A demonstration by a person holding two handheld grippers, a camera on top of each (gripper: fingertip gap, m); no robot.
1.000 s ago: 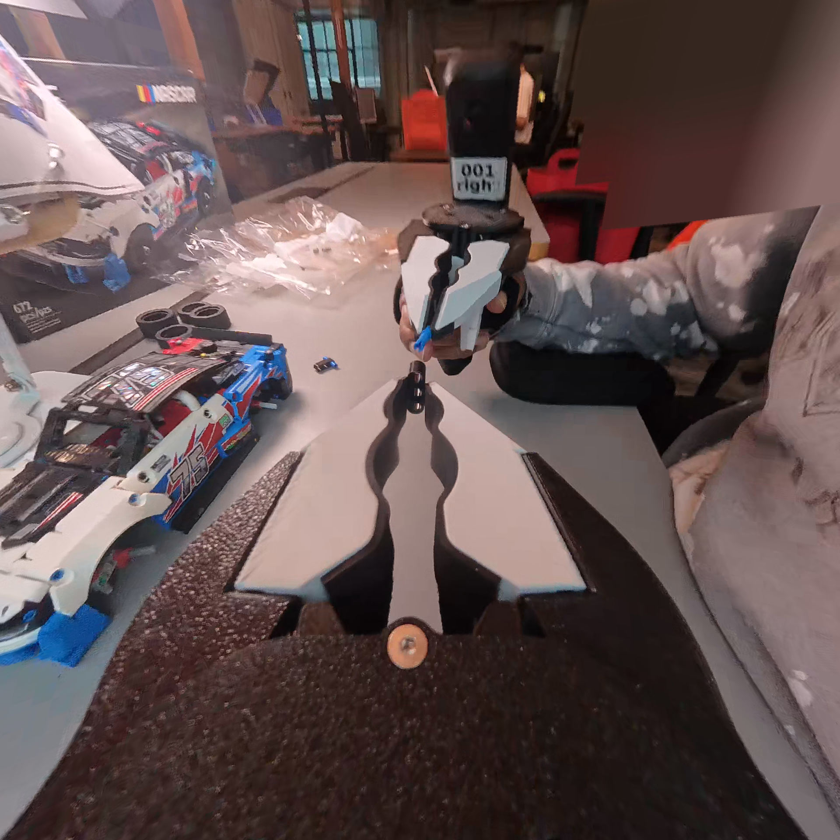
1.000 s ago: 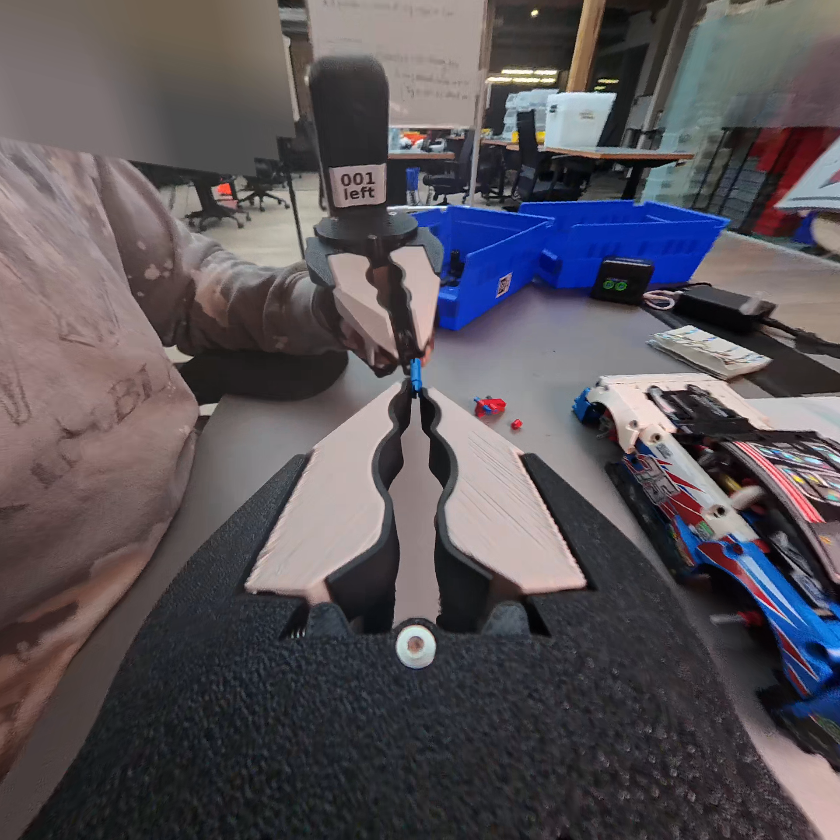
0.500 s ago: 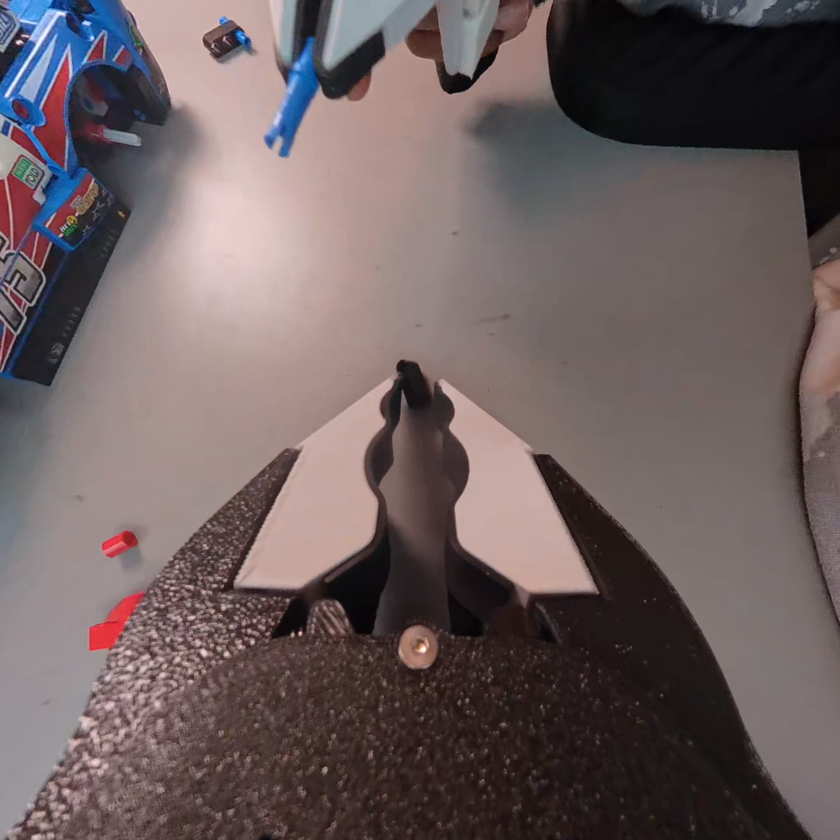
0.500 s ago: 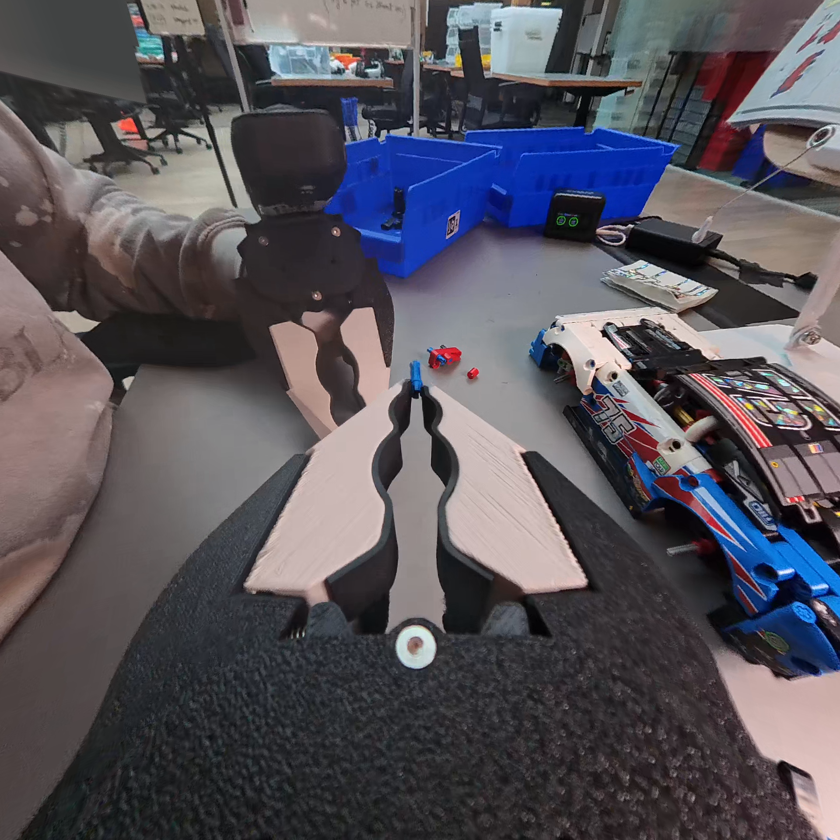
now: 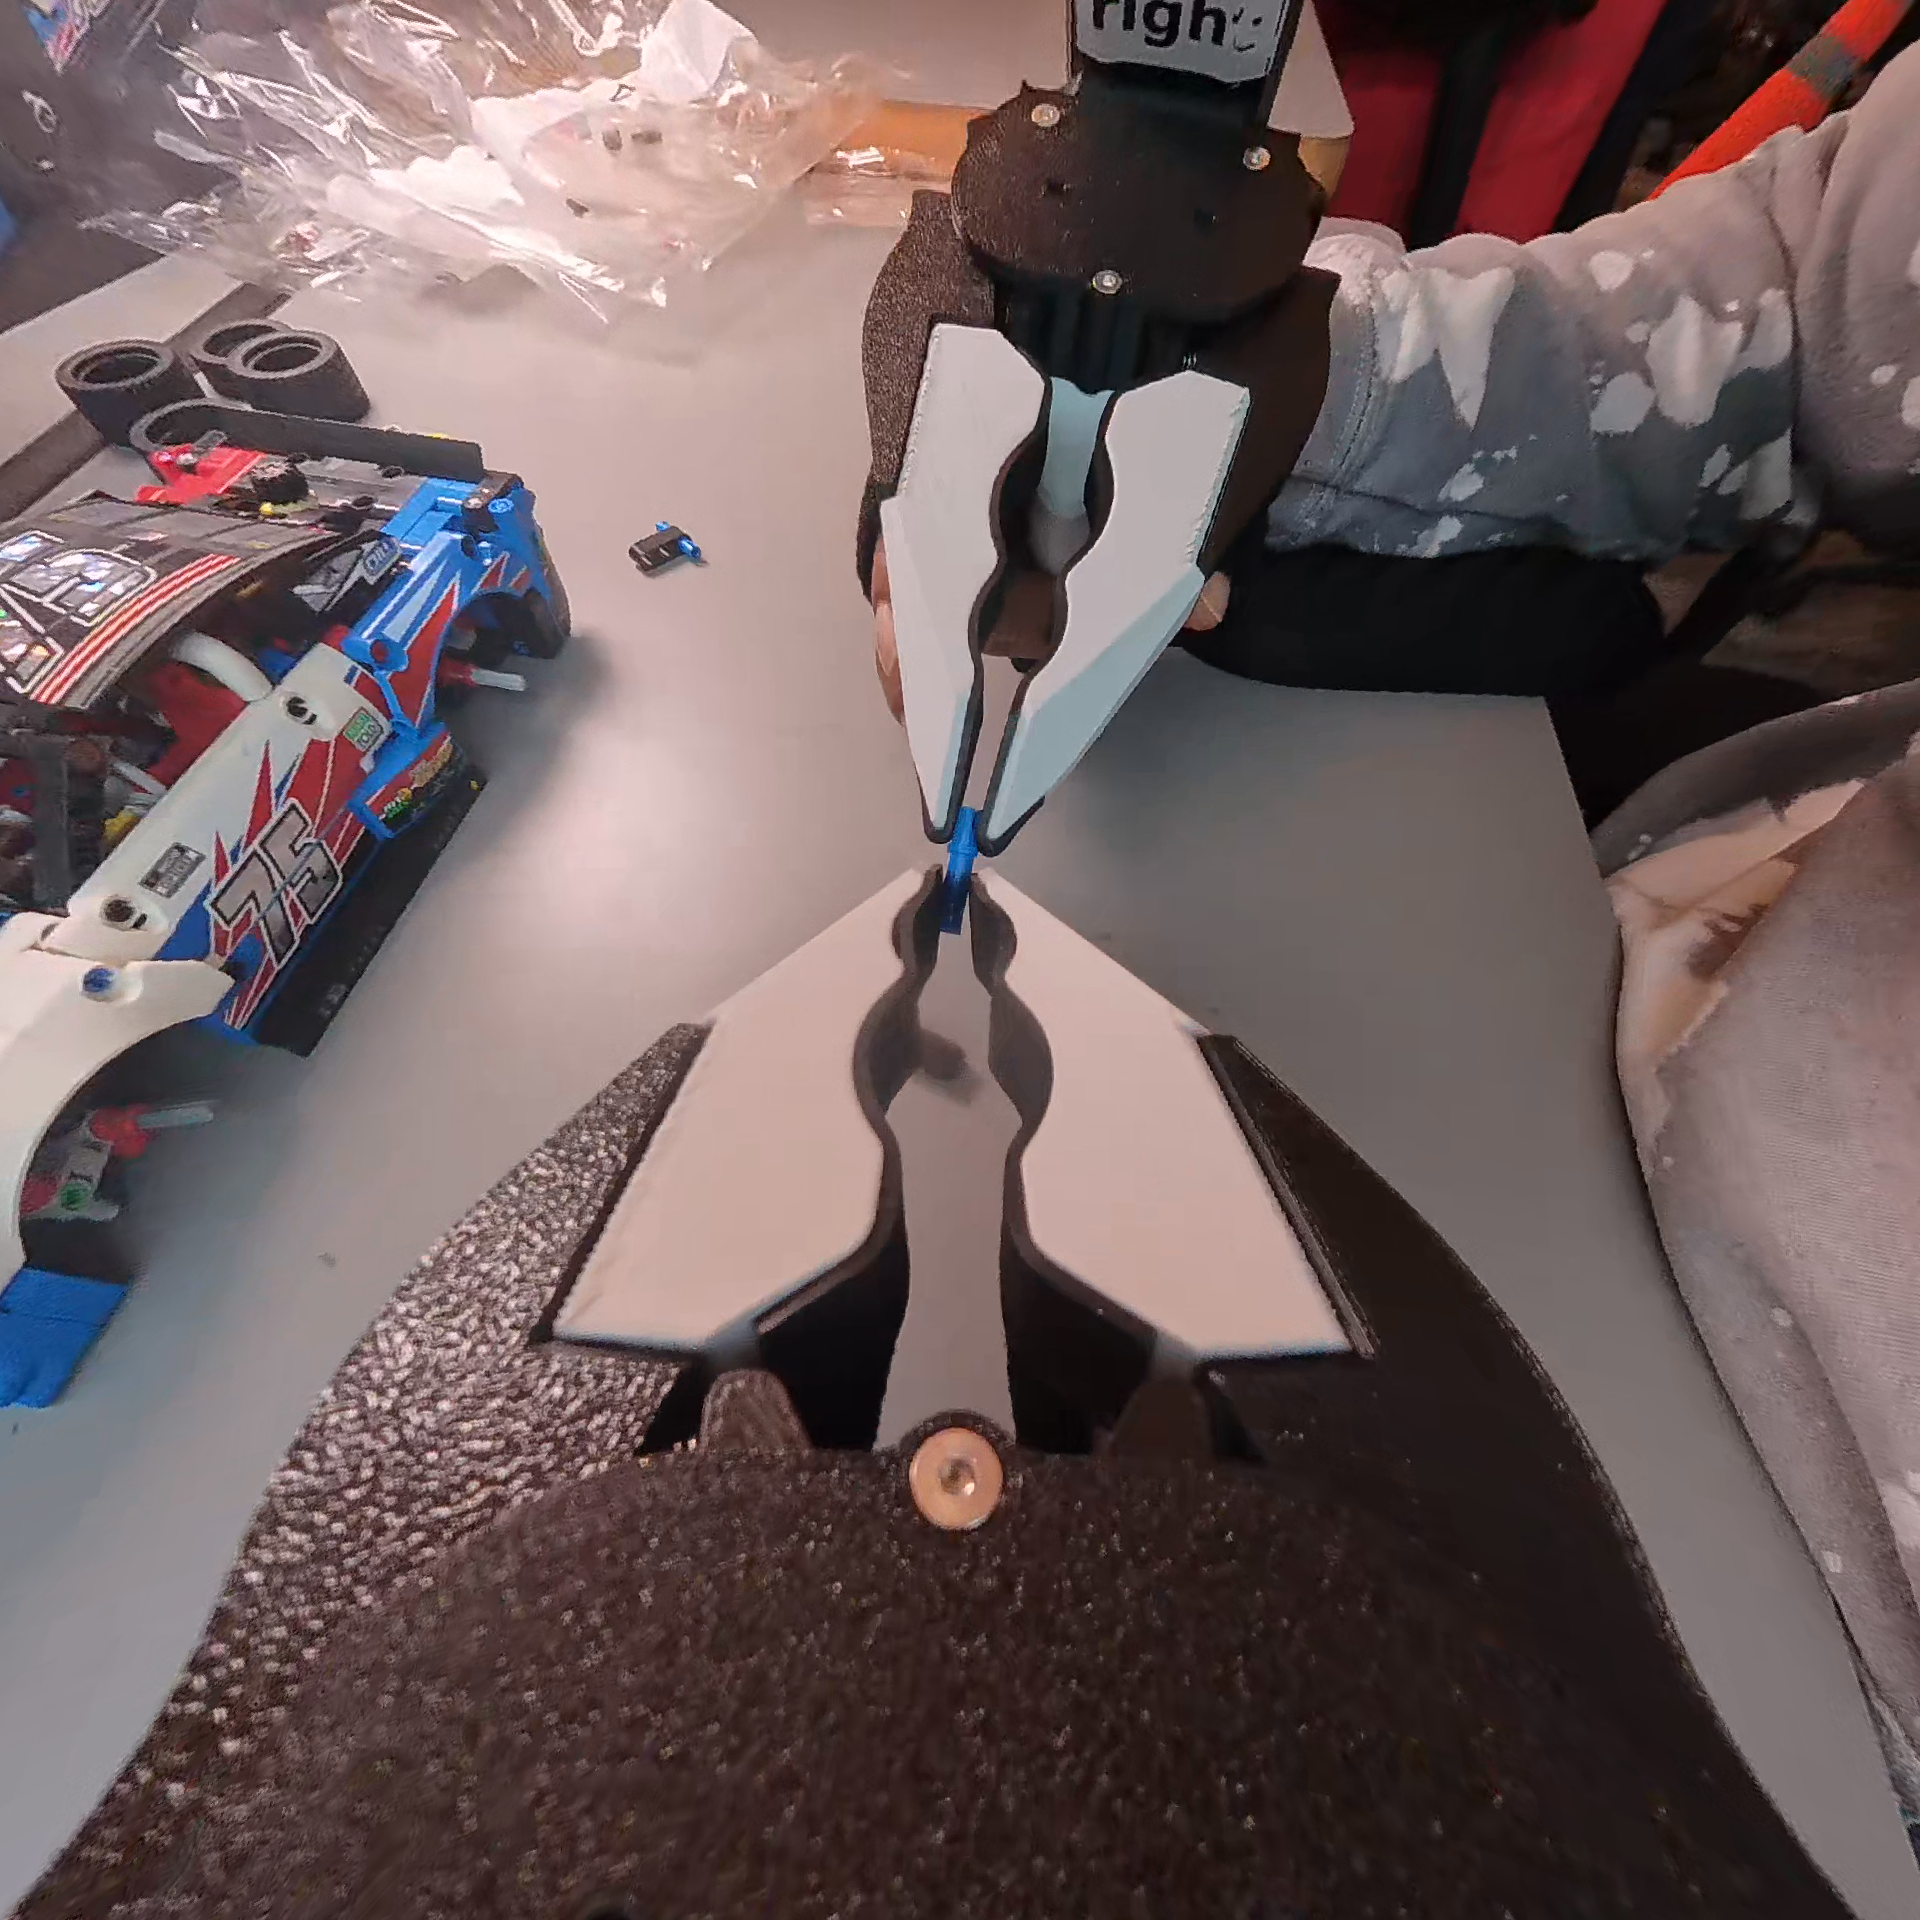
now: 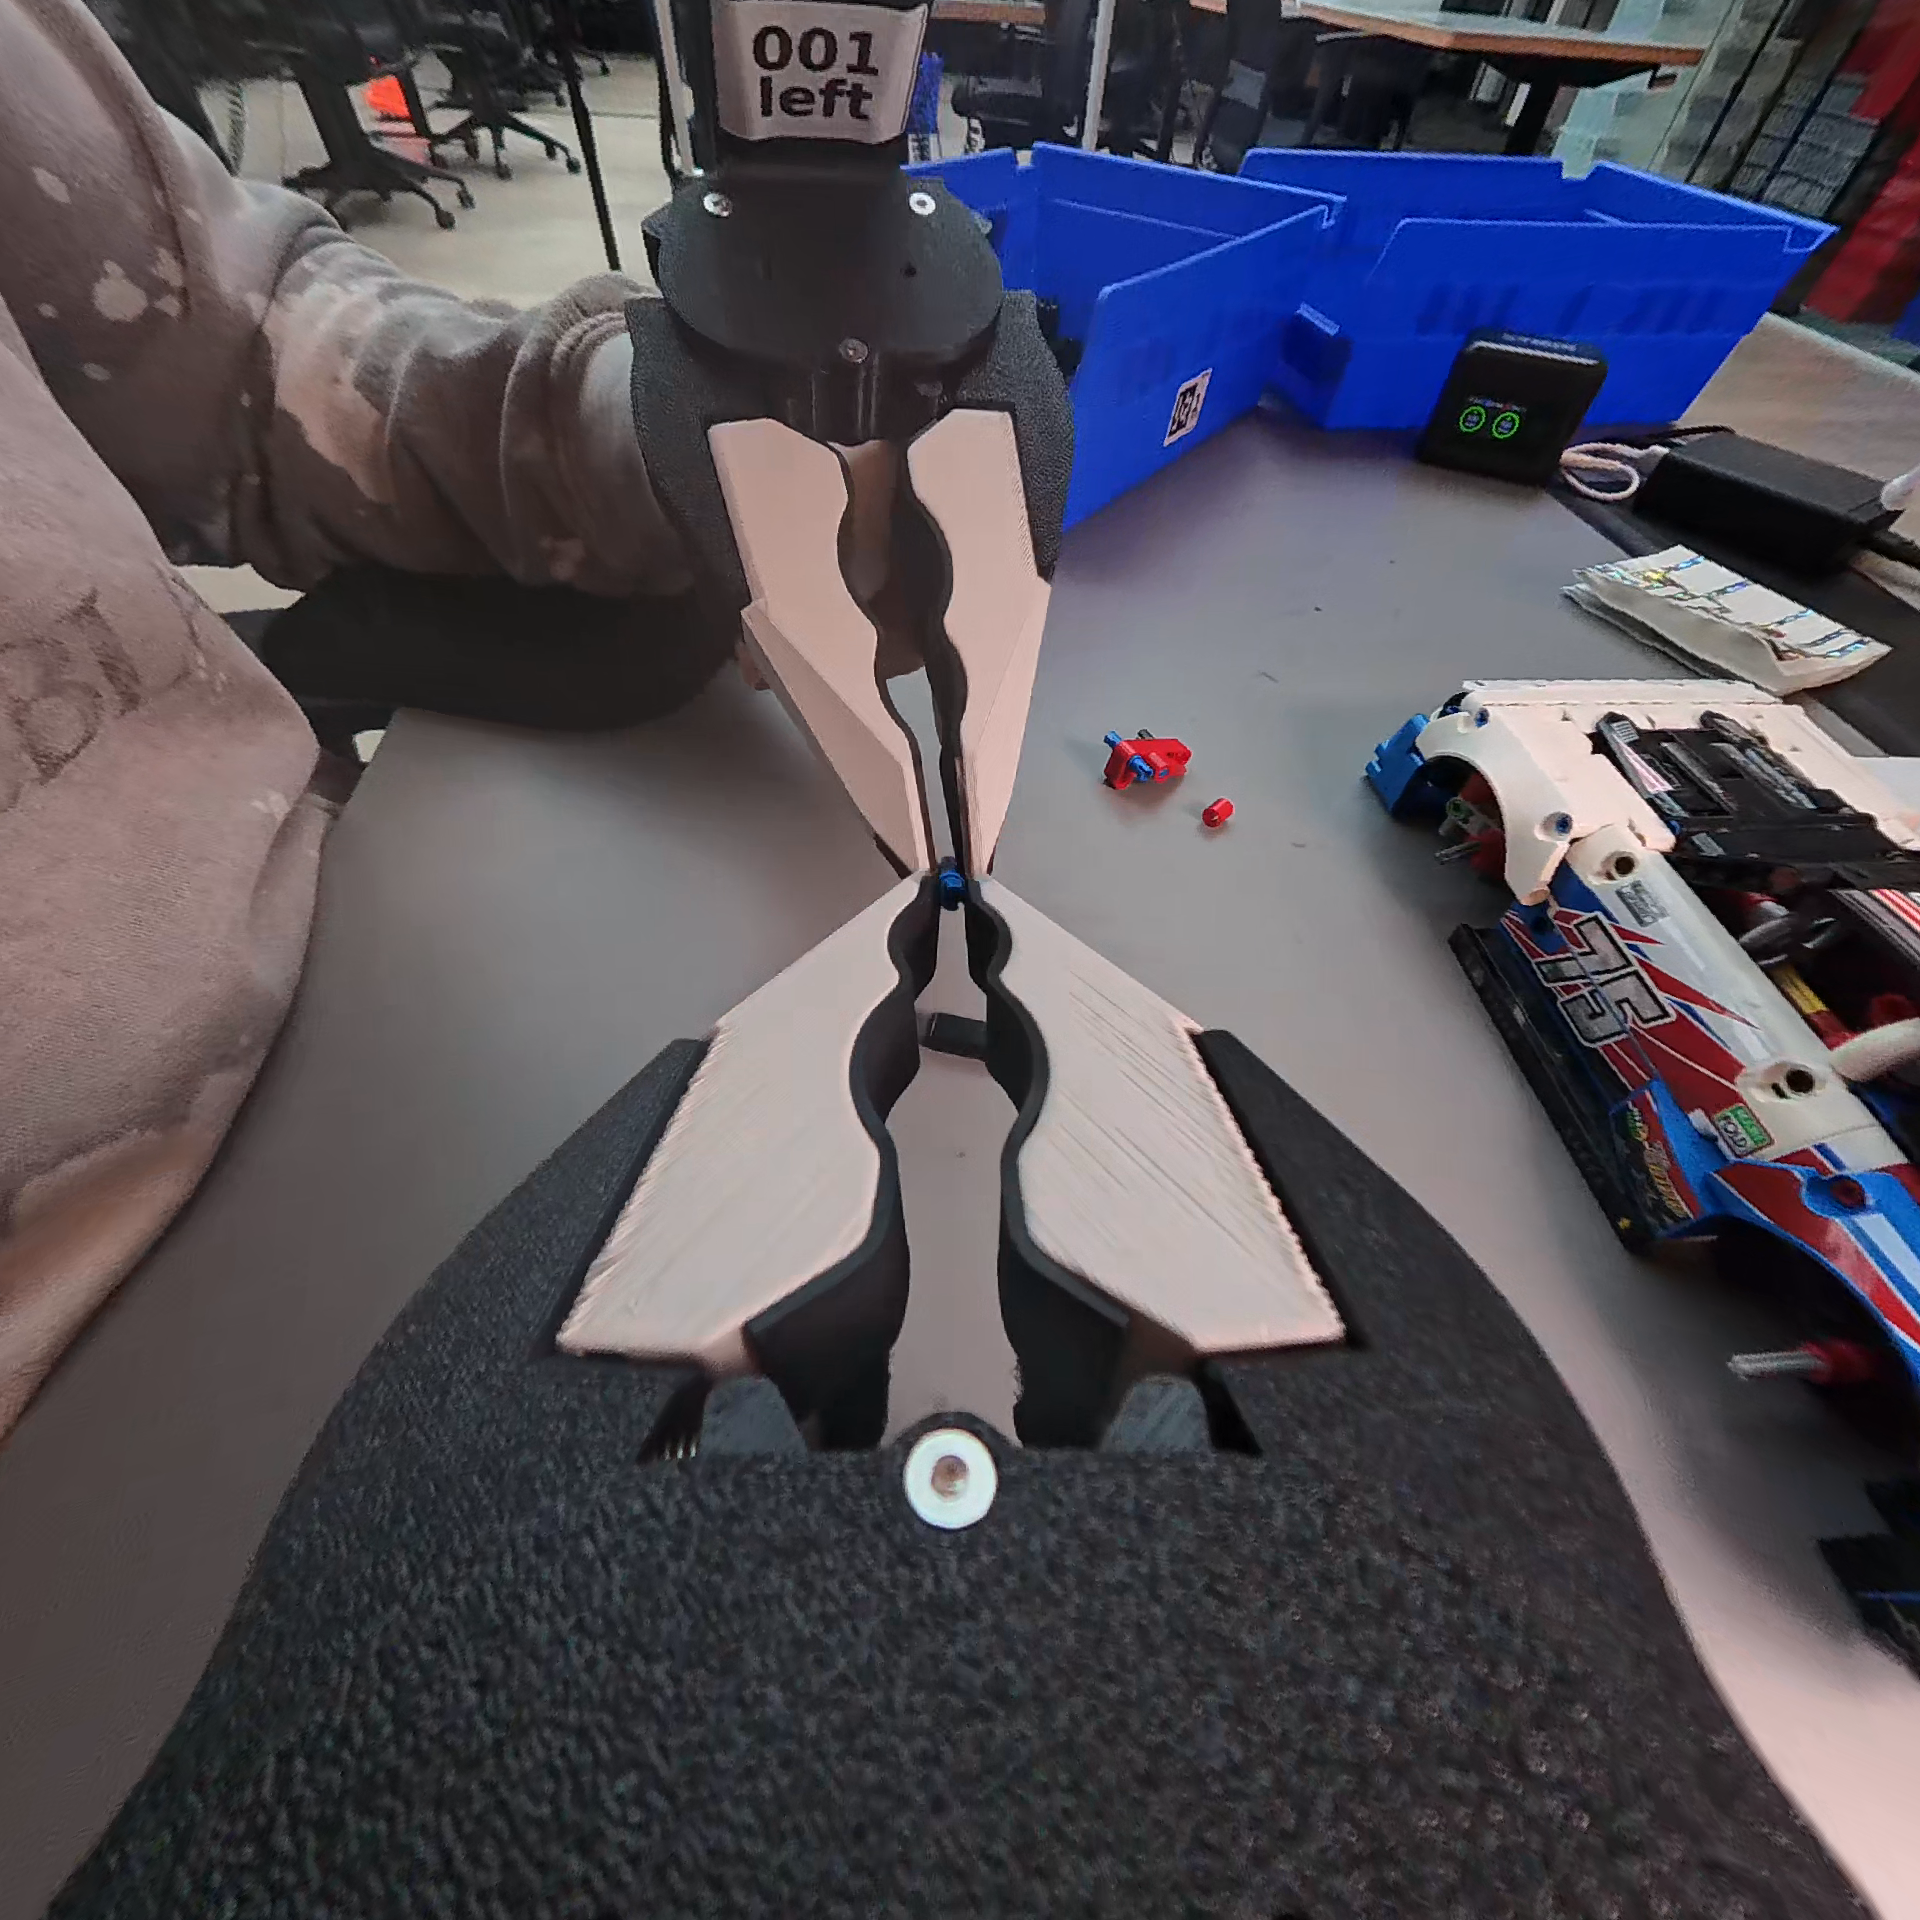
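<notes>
My two grippers meet tip to tip above a grey table [image 5: 727, 727]. My right gripper [image 6: 945, 894] is shut on a small blue pin [image 6: 948, 886]; it also shows in the left wrist view [image 5: 966, 831], pointing down at me. The pin [image 5: 961, 847] sticks out of its tips. The pin's free end lies between the nearly closed tips of my left gripper [image 5: 951, 883], which also shows in the right wrist view [image 6: 943, 857]. A small black piece [image 6: 951, 1029] lies on the table below the tips. A blue, white and red brick-built race car [image 5: 260, 779] stands beside them.
Black tyres [image 5: 208, 374], clear plastic bags [image 5: 499, 177] and a small black and blue piece [image 5: 665, 545] lie beyond the car. A red piece [image 6: 1143, 758], a red stud [image 6: 1216, 812], blue bins [image 6: 1195, 343], a black device [image 6: 1512, 405] and a sticker sheet [image 6: 1725, 623] lie on the other side. Left and right tips are no more than a few centimetres apart.
My left gripper has tilted up from the table and met the right gripper's tips again. The black piece it held now lies on the table. The right gripper still holds the blue pin.
</notes>
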